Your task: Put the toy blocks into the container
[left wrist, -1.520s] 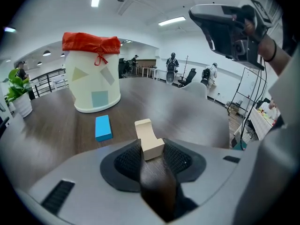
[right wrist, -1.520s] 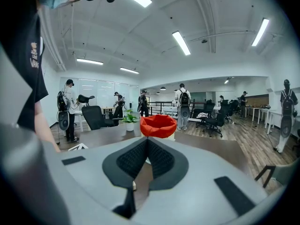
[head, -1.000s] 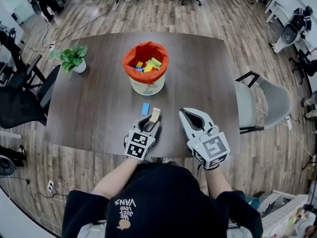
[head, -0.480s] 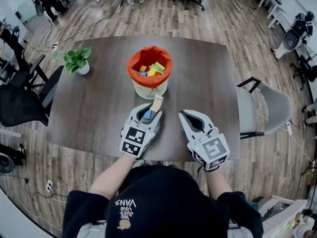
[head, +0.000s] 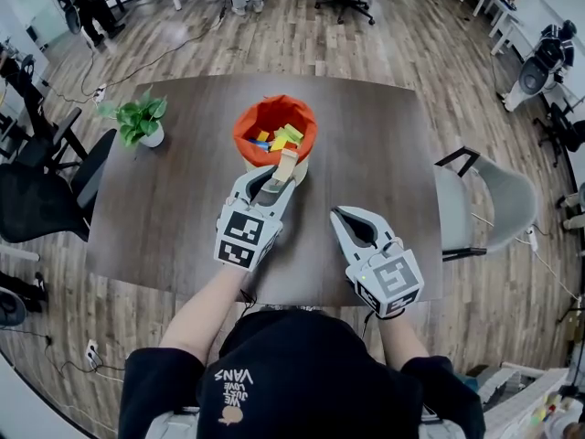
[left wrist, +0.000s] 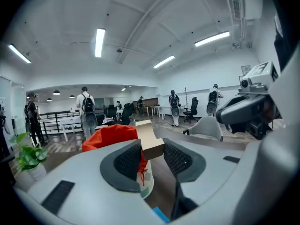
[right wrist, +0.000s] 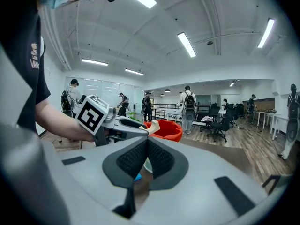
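Dark brown wood formed the top of a rounded table (head: 164, 218), seen from above. Toward 12 o'clock from the table's middle stood a pale round container lined with bright orange fabric (head: 251, 122), and inside it lay a heap of small yellow, green and blue toy blocks (head: 279, 137). The left gripper (head: 277, 174), a grey two-jaw tool with a black-and-white marker cube, was held off the table at the container's 6 o'clock side. Its jaws were clamped on a pale beige wooden block (head: 286, 165), which stuck out past the fingertips and overlapped the container's near rim in the head view. In the left gripper view the same beige block (left wrist: 149, 139) sat pinched between the dark ribbed pads (left wrist: 129, 161), with the orange liner (left wrist: 110, 136) just behind it. A flat blue block (left wrist: 159, 214) lay on the table below that gripper. The right gripper (head: 349, 218) sat toward 5 o'clock on the table, well apart from the container, its jaws pressed together with nothing between them (right wrist: 146, 146). A small green potted plant (head: 139, 117) stood at 10 o'clock, and a grey chair (head: 498, 190) waited beside the table at 3 o'clock.
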Motion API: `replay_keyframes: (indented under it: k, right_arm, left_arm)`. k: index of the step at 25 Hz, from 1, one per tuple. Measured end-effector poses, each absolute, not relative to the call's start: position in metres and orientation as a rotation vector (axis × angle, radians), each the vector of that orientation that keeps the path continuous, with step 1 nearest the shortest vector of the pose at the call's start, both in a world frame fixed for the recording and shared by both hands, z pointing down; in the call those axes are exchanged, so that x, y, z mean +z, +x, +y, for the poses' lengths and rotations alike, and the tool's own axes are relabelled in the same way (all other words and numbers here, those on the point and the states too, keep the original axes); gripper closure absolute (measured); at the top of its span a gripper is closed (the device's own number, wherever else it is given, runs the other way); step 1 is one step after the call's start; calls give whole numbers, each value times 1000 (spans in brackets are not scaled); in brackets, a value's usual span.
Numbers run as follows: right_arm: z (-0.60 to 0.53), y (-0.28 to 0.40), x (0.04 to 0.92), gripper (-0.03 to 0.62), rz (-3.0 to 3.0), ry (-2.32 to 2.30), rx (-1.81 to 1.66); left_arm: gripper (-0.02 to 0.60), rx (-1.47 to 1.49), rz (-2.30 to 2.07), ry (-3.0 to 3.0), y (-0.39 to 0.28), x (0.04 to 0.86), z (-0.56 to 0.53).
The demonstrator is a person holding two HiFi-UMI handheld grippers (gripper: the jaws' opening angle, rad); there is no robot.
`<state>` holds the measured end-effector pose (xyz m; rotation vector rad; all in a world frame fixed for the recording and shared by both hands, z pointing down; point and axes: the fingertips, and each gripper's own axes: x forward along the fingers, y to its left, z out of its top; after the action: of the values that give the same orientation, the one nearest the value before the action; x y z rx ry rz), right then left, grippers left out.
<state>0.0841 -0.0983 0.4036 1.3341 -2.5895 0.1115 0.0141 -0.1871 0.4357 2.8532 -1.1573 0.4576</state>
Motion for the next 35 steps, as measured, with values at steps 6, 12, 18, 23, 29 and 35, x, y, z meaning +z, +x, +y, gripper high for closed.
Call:
replay_keyframes:
  k: [6,12,18,23,29,35]
  right_arm:
    - [-103,86,403,576,-2584,1350,111]
    - [-107,90,401,576,-2573,1372,116]
    - [-109,94,403,576,-2565,1392,122]
    - [-109,95,405,576,-2560,1399,133]
    - [-110,98,406,576,-2556,1406,137]
    - [-110,96,407,576,-2560,1399,136]
  left_arm:
    - [425,457,-1173,2842,17,431,-213]
    - [425,491,-1176,2805,20,429,-239]
    - [425,519,-1161,2734,21,445,-250]
    - [423,546,-1151,2704,21,453,-255]
    - [423,575,-1141,2700,23,458,-258]
    - [423,570,-1165,2701,23,458,-260]
